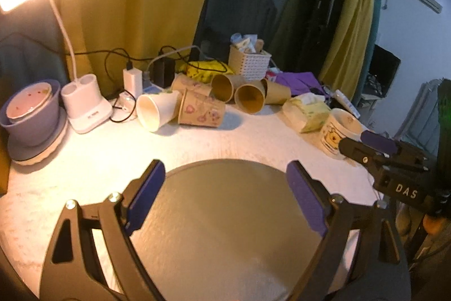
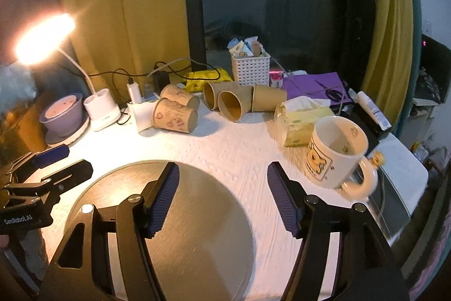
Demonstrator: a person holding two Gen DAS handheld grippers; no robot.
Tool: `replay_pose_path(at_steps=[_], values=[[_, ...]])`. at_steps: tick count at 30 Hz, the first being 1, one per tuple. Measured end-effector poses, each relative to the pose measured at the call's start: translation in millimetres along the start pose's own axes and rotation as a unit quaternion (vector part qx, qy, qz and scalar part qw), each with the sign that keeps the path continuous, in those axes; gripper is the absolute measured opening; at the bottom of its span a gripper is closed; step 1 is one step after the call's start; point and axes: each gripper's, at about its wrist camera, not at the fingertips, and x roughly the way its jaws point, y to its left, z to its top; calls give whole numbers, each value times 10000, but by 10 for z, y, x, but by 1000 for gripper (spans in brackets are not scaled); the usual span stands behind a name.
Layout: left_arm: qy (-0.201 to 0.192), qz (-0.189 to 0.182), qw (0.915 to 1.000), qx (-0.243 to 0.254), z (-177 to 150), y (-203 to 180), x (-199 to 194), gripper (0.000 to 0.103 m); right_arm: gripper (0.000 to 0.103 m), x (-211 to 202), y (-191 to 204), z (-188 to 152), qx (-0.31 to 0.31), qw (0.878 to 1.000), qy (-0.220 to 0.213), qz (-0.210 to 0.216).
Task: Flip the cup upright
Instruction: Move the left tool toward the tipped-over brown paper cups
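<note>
A white mug (image 2: pixel 335 151) with a yellow cartoon print stands upright at the table's right edge, handle toward me; it also shows in the left wrist view (image 1: pixel 339 131). My right gripper (image 2: pixel 222 188) is open and empty, left of the mug, over the rim of a round grey disc (image 2: pixel 180 219). My left gripper (image 1: pixel 225 182) is open and empty above the same disc (image 1: pixel 225 222). Each gripper shows in the other's view: the right one (image 1: pixel 375 148) touches or nearly touches the mug, the left one (image 2: pixel 53 160) sits at the far left.
Several paper cups (image 1: pixel 203 103) lie on their sides at the back, one white (image 1: pixel 155 109). A tissue pack (image 2: pixel 301 117), white basket (image 2: pixel 251 69), lamp base (image 1: pixel 84 106), purple bowl (image 1: pixel 31 109), chargers and cables crowd the back edge.
</note>
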Motion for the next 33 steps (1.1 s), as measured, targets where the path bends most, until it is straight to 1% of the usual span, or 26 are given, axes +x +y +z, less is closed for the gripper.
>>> replay_pose_path(at_steps=[5,8,12,19,23,25,30,32,33], values=[[232,0,9994,-242,229,107,384,89,68,357,-138,230,-92,9998,151,43],[382,29,9981,-490,336,181,623,89,68,589,-198,357,-159,9996,226,87],[572,41,9944,-883,460,298,923,89,68,888,-263,485,-220,9991,325,156],[732,127,9878,-1371,623,404,1349,89,68,1295,-291,677,-369,9978,445,317],[835,141,9812,-1733,663,457,1618,89,68,1520,-316,777,-403,9971,510,389],[889,129,9759,-1991,681,495,1749,89,68,1599,-333,825,-420,9969,521,423],[945,215,9657,-2408,757,543,2027,89,68,1731,-354,898,-446,9965,491,510],[989,383,9610,-2552,778,588,2122,89,68,1771,-361,903,-448,9962,498,560],[1046,432,9568,-2680,784,621,2173,89,68,1792,-364,902,-439,9960,508,585]])
